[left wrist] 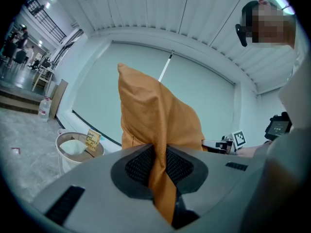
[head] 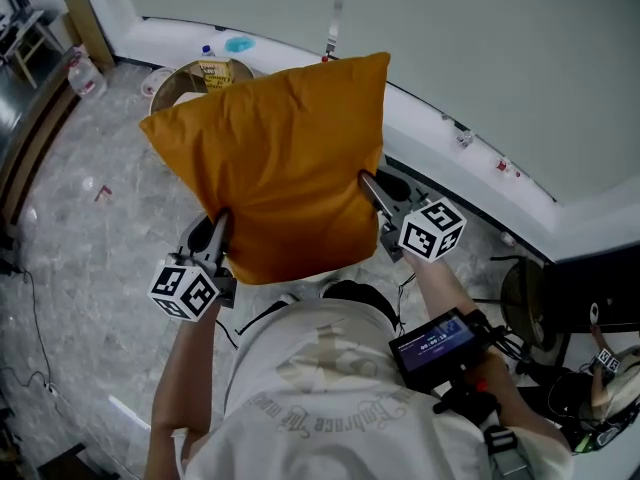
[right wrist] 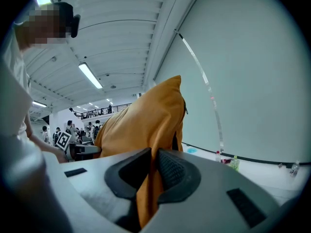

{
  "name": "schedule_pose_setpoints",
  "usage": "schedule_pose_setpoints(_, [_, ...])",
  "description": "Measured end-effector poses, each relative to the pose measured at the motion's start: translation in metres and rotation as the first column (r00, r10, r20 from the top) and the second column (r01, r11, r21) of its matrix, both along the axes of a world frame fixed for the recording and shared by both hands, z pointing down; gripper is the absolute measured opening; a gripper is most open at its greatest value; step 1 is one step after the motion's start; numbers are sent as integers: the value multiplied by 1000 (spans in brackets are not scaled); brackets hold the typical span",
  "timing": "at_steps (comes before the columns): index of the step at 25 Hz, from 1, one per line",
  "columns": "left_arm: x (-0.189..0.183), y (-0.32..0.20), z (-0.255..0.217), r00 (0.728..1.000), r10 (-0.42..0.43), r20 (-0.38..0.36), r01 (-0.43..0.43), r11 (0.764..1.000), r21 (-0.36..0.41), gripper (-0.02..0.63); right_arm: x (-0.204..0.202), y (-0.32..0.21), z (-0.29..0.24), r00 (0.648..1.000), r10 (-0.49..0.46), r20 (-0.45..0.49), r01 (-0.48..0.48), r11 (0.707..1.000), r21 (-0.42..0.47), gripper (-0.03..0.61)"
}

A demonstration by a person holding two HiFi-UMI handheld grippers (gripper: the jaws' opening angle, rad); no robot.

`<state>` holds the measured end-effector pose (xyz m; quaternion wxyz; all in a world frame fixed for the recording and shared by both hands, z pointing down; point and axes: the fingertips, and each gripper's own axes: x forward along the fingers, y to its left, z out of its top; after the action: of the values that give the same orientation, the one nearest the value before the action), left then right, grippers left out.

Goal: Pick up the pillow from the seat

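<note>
- A mustard-orange square fabric pillow (head: pixel 275 158) is held up in the air in front of the person, tilted so that one corner points up and away from them. It touches neither the floor nor any seat.
- The left gripper (left wrist: pixel 158 163) is clamped on the pillow's lower-left edge. A fold of orange cloth runs down between its two dark ribbed pads and is pinched tight.
- The right gripper (right wrist: pixel 154 171) is closed on the pillow's right edge, with cloth squeezed between its pads in the same way.
- Each gripper's white cube with black square markers sits just below the pillow: the left one (head: pixel 185 290) under its lower-left edge, the right one (head: pixel 432 230) beside its lower-right corner.
- Beyond the pillow's top-left edge stands a round pale tub (head: pixel 185 78) with a yellow printed card (head: pixel 213 71) propped in it.
- Well to the left of the pillow, a clear plastic water bottle (head: pixel 85 73) stands on the grey marbled floor (head: pixel 90 228).
- A white ledge (head: pixel 450 133) runs behind the pillow, along the foot of a pale green wall.
- Below the pillow are the person's white T-shirt (head: pixel 320 388) and a small dark screen device (head: pixel 435 343) strapped to the right forearm.
</note>
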<state>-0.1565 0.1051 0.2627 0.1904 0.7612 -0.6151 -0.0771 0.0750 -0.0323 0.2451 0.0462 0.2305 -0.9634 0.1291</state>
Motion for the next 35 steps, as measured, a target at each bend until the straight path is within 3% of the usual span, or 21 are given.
schedule_pose_setpoints(35, [10, 15, 15, 1000, 23, 4, -23, 999, -26, 61, 12, 19, 17, 1000, 20, -9, -20, 1000, -13, 55])
